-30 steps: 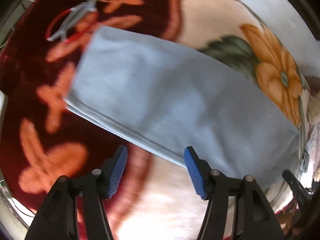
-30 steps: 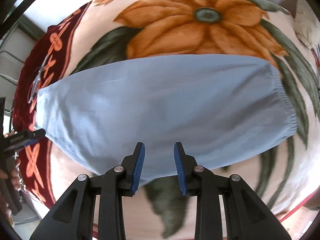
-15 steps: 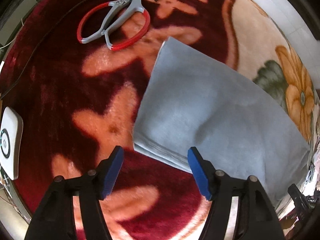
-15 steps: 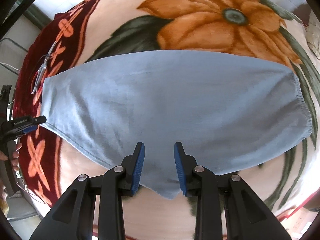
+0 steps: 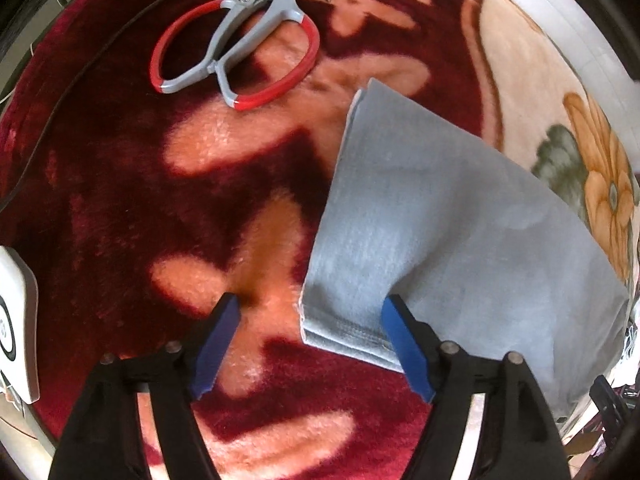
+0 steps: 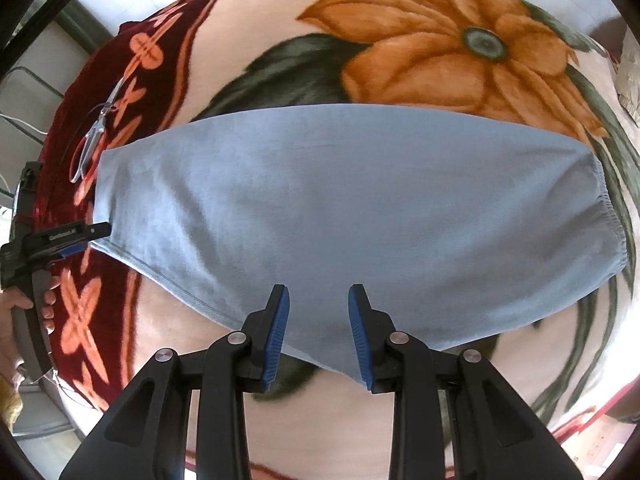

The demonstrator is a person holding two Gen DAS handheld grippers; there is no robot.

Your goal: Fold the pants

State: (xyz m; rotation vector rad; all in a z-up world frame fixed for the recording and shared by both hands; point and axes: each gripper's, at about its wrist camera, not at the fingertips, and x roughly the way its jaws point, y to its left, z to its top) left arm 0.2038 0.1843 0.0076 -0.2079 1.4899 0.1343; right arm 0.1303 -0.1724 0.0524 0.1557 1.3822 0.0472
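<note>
Light blue pants (image 6: 340, 208) lie flat, folded lengthwise, on a flowered blanket (image 6: 440, 40). The elastic waistband is at the right, the leg hems at the left. In the left wrist view the hem end (image 5: 420, 240) lies just ahead. My left gripper (image 5: 310, 320) is open, with the hem corner between its fingers; its right finger (image 5: 400, 340) is over the cloth. It also shows at the left of the right wrist view (image 6: 80, 236). My right gripper (image 6: 316, 320) is open and empty above the near edge of the pants.
Red and grey scissors (image 5: 240, 48) lie on the dark red border of the blanket (image 5: 100, 200) beyond the hems, with a black cable (image 5: 100, 52) beside them. A white device (image 5: 16, 320) sits at the far left edge.
My left gripper has moved along the pants to the leg hems and come closer to them. My right gripper has opened a little wider and stayed over the near edge.
</note>
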